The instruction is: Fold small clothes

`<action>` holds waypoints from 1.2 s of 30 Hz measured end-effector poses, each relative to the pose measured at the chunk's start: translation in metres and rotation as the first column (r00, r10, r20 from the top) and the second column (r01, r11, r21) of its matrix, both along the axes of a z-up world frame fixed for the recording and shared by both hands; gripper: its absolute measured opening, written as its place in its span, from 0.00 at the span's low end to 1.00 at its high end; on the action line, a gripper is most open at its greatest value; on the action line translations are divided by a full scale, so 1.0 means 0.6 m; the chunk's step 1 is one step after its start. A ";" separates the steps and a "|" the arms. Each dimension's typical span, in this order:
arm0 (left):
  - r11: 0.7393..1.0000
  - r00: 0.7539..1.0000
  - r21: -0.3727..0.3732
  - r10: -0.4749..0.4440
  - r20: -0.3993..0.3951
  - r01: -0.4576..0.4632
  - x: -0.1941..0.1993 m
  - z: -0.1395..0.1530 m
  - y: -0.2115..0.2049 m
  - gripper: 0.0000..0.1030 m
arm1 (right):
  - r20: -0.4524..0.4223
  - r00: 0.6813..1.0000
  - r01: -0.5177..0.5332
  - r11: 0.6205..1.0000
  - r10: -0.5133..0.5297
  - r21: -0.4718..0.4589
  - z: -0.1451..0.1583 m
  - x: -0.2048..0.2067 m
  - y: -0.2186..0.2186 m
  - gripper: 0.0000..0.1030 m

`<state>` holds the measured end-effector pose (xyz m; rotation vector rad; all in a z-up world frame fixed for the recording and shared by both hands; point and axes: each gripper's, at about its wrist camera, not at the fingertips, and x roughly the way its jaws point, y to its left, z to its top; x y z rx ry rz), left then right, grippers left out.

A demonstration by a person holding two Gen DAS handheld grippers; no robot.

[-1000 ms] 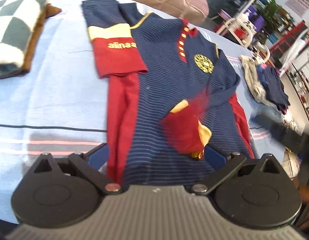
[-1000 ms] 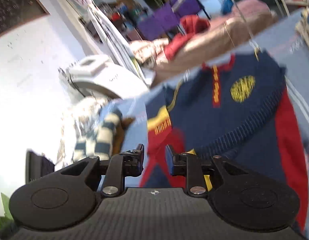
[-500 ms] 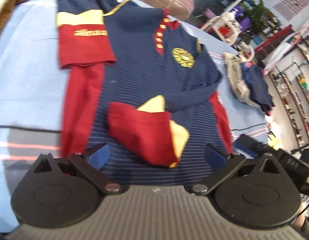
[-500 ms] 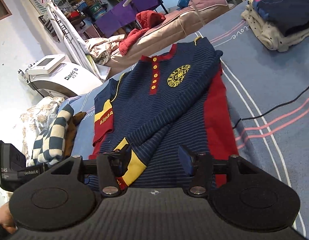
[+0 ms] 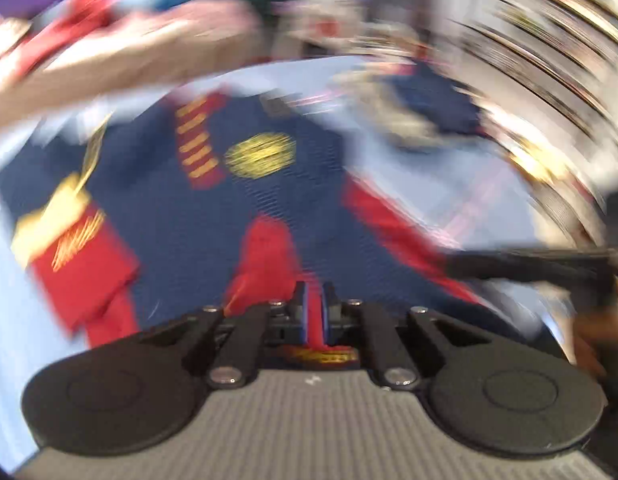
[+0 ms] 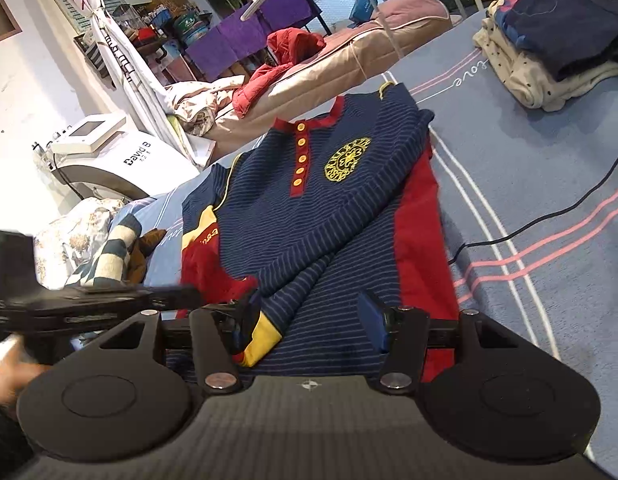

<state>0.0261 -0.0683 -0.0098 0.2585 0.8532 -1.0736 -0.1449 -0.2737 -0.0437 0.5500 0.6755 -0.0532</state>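
Observation:
A navy striped child's shirt (image 6: 309, 208) with red side panels, red button placket and a yellow crest lies flat on the blue bed cover (image 6: 529, 184). Its right sleeve is folded across the body, red and yellow cuff (image 6: 261, 336) low at the front. My left gripper (image 5: 313, 308) is shut on that red cuff (image 5: 265, 256); the left wrist view is heavily blurred. The shirt (image 5: 197, 216) fills that view. My right gripper (image 6: 309, 320) is open just above the shirt's lower part, beside the cuff. The left gripper's body (image 6: 89, 300) shows at the left of the right wrist view.
A pile of folded clothes (image 6: 549, 52) sits at the back right of the bed. A black cable (image 6: 549, 216) runs over the cover at the right. A checked blanket (image 6: 105, 252) and pillows lie at the left, a tan cushion (image 6: 349, 64) behind the shirt.
My left gripper has moved in and closed on the red cuff of the folded sleeve; it was open before. My right gripper has opened wider and stays over the shirt's lower part.

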 end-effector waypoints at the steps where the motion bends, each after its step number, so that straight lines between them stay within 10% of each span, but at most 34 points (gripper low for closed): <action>1: 0.992 0.993 0.030 -0.122 -0.008 0.122 -0.020 0.020 -0.006 0.06 | -0.002 1.000 0.003 1.000 -0.003 0.000 -0.001 0.000 -0.002 0.89; 4: 0.940 0.952 0.149 -0.299 -0.066 0.306 -0.070 0.024 -0.014 0.10 | -0.009 1.000 -0.001 1.000 0.001 0.005 -0.007 0.003 -0.004 0.89; 9: 0.969 0.974 0.186 -0.129 -0.184 0.164 -0.049 -0.053 0.011 0.27 | 0.047 0.983 -0.178 0.984 0.179 -0.029 0.006 0.045 0.025 0.91; 16: 0.983 0.987 0.158 0.115 -0.112 -0.096 -0.024 -0.069 0.054 0.96 | -0.013 0.728 -0.663 0.699 0.686 -0.267 0.017 0.207 0.160 1.00; 21: 0.975 0.978 0.174 0.163 -0.127 -0.140 -0.029 -0.082 0.062 0.98 | -0.218 0.658 -0.753 0.628 0.721 -0.195 -0.040 0.309 0.186 0.89; 23: 0.977 0.976 0.163 0.162 -0.148 -0.137 -0.034 -0.090 0.064 0.98 | -0.211 0.688 -0.725 0.666 0.694 -0.175 -0.039 0.301 0.171 0.13; 27: 0.979 0.974 0.144 0.164 -0.157 -0.142 -0.036 -0.096 0.065 0.98 | -0.063 0.890 -0.455 0.881 0.451 -0.128 0.015 0.196 0.082 0.12; 30: 0.983 0.972 0.114 0.161 -0.170 -0.143 -0.029 -0.096 0.058 0.98 | -0.105 0.984 -0.133 0.986 0.143 0.098 0.008 0.093 0.002 0.13; 36: 0.991 0.964 0.063 0.132 -0.230 -0.121 -0.014 -0.108 0.016 0.98 | -0.304 0.949 0.206 0.887 -0.079 0.412 -0.092 -0.082 -0.041 0.23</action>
